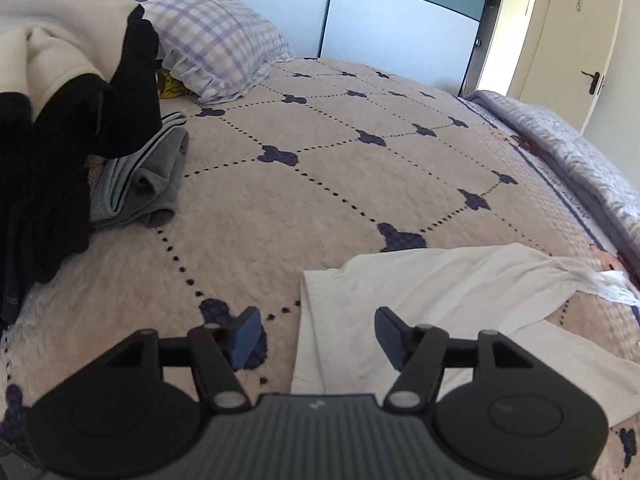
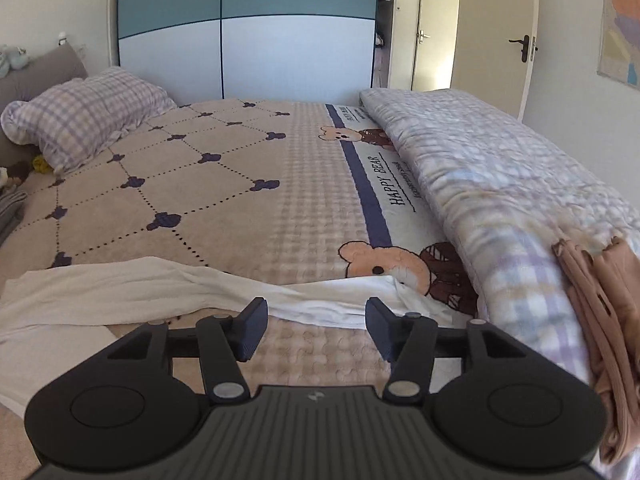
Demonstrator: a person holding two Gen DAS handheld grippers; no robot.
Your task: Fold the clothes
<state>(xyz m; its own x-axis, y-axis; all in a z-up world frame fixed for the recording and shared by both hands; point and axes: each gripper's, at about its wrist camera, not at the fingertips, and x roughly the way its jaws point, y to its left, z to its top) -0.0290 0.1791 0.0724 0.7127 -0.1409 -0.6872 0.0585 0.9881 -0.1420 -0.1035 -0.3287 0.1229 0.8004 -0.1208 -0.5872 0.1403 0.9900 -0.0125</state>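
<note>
Two claws, left claw (image 1: 316, 330) and right claw (image 2: 316, 322), gape empty; bedspread (image 2: 304, 208) reads "HAPPY BEAR".

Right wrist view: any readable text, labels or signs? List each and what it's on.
"HAPPY BEAR": on the white band of the bedspread, beside the blue stripe.
Smaller line under it: too small to read.
Small print at the top of the blue stripe: blurred, unreadable.
Wall map: no legible lettering.
Left wrist view: no readable text.
</note>
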